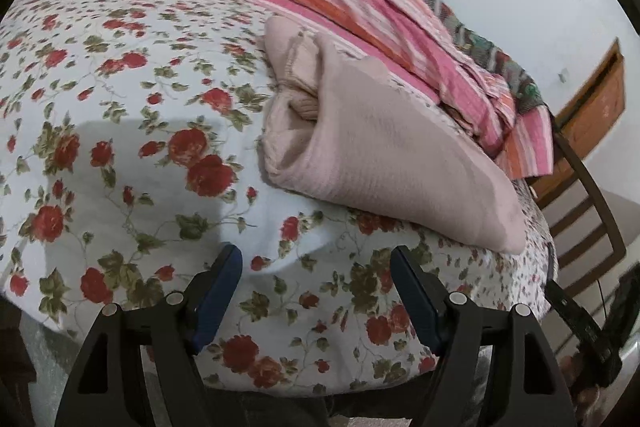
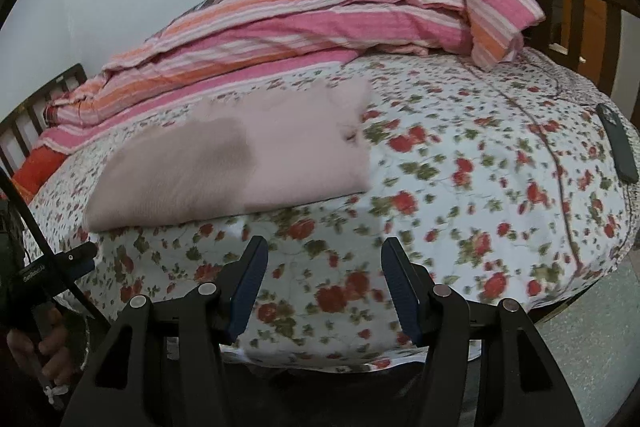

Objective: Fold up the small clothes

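Pink garment (image 1: 360,151) (folded) lies on floral bedsheet (image 1: 120,147); left gripper (image 1: 316,255) and right gripper (image 2: 324,247) fingers spread apart, holding nothing.

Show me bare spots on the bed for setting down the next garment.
Free: floral sheet between the folded pink garment and the phone, and the front strip near both open grippers. Crowded: the back, under the striped blanket.

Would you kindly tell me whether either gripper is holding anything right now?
Nothing is held: the left gripper and right gripper are both open, short of the folded pale pink knit garment.
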A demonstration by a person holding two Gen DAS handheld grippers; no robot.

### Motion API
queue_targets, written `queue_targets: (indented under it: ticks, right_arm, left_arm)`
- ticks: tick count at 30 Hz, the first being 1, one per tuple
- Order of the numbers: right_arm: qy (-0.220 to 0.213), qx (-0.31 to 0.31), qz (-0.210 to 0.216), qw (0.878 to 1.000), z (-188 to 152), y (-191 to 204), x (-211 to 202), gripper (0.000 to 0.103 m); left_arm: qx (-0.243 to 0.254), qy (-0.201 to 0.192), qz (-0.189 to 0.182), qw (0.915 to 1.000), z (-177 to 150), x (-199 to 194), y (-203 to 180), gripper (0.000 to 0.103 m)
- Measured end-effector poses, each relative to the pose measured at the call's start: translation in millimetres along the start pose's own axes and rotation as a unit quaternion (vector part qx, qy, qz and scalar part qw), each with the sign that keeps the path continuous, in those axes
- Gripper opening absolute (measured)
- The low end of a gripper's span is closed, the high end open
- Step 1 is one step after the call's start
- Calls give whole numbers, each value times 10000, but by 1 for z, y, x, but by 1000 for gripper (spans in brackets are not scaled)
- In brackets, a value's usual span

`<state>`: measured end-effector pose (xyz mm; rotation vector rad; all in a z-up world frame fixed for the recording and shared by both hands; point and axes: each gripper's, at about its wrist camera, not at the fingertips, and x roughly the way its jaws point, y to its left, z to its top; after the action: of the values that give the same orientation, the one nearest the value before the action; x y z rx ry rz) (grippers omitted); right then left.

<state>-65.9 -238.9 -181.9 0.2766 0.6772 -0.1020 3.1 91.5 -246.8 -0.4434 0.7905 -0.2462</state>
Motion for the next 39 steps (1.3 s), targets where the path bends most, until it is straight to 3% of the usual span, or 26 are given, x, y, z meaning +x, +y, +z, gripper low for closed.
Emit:
queue_targets:
  ticks: [5,12,16,20,32,39]
  right_arm:
    - [-23,69,-69,9999,7,-20,-13,58]
    - [-222,100,-181,9995,-9,-59,-40,60]
    - [-29,525,-104,9986,-31,-93,-33,60]
    - [-68,815,72,9966,-35,-116,-31,60]
    - [-435,642,144,9969,0,-138,-12,60]
    - [-668,279,29,9974,27,-135,-31,60]
  left_arm:
    - [-695,34,102,9975,9,-1,9,75]
    - [-525,-172,320,9980,0,-11,-7,75]
    - [-308,-255,538,9978,-10,-8,-13,75]
    - [-462,-306,526,9971,-12,-3,-8,75]
    - [-607,-319,868,9939,2,6,-10,75]
    - [-979,-634,536,9917,13,3,-8,75]
